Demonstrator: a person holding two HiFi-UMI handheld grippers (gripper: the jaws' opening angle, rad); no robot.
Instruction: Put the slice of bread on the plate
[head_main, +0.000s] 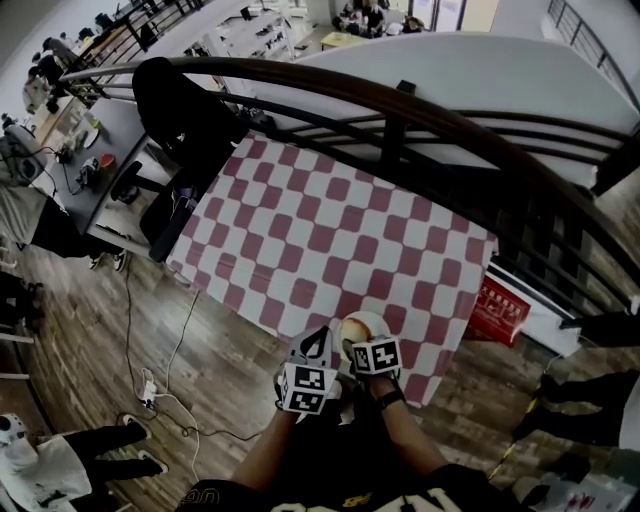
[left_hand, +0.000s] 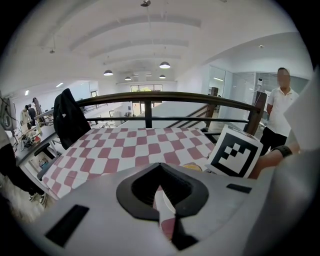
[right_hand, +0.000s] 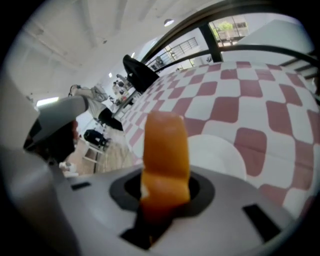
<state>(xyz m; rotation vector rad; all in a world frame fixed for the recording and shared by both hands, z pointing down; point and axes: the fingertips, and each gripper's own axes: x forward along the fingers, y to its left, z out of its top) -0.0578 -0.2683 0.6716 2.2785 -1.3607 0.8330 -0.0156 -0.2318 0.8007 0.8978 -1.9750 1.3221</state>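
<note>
Though plate (right_hand: 222, 156) half hidden by bread slice (right_hand: 165, 160), right fingers (right_hand: 135, 236) tight on it, left fingers (left_hand: 181, 238) narrow

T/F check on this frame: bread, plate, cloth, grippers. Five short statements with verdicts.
1. The right gripper is shut on the slice of bread. True.
2. The bread lies flat on the plate. False: it stands in the jaws, off the plate.
3. The tablecloth is checked red and white. True.
4. The plate sits at the table's far edge. False: it is at the near edge, by the grippers.
5. A dark jacket hangs on the railing. True.
</note>
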